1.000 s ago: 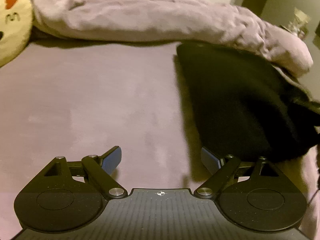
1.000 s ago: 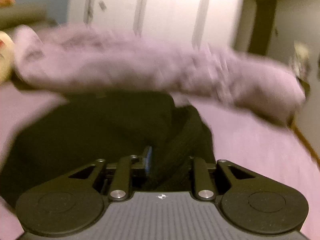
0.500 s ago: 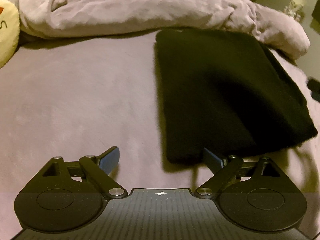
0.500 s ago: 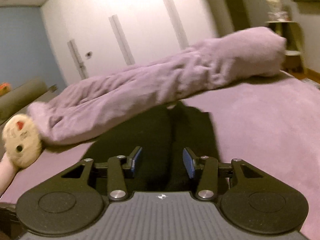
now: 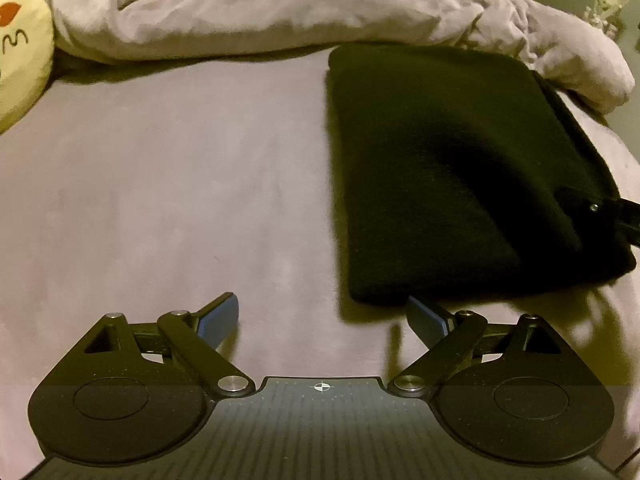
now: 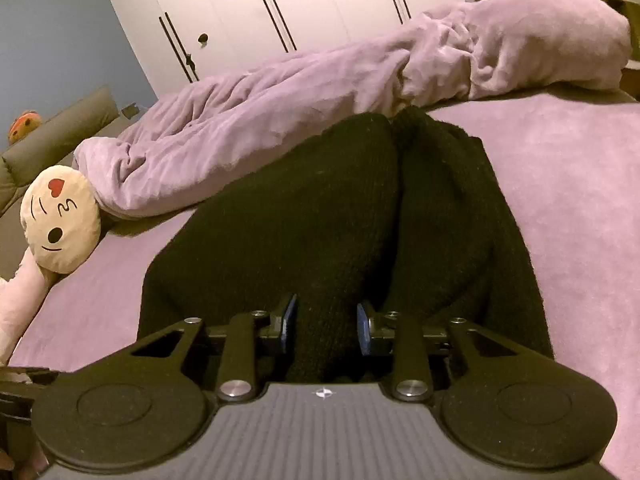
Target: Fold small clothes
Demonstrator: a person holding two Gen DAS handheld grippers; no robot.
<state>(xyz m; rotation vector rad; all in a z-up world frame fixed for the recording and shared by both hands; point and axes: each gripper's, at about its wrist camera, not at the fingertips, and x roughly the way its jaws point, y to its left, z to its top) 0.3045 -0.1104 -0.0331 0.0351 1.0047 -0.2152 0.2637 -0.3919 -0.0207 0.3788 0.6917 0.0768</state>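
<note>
In my left wrist view, a yellow plush face pillow (image 5: pixel 20 60) sits at the far upper left edge of the frame. Along the top runs a bunched lilac blanket (image 5: pixel 280 12), from the upper left corner across to the upper right. Below it the bed sheet (image 5: pixel 160 200) fills the left and centre of the frame, flat and bare. My left gripper (image 5: pixel 322 318) is at the bottom centre, its claw spread wide with nothing between the blue pads; the right-hand pad's tip sits just at the near edge of the black knit garment (image 5: pixel 448 168). That garment lies folded into a rough rectangle in the right half of the frame, its far edge tucked against the blanket. At the right edge, a dark piece of my other gripper overlaps the garment's right side.

In my right wrist view, the pillow (image 6: pixel 60 224) is at middle left, the blanket (image 6: pixel 320 92) crosses diagonally from there to the upper right, with white wardrobe doors (image 6: pixel 280 4) behind. The black knit garment (image 6: pixel 340 220) fills the centre, a crease running down its middle. My right gripper (image 6: pixel 327 322) is at lower centre, claw narrow and closing, knit fabric bunched between the pads; I cannot tell whether they press on it.
</note>
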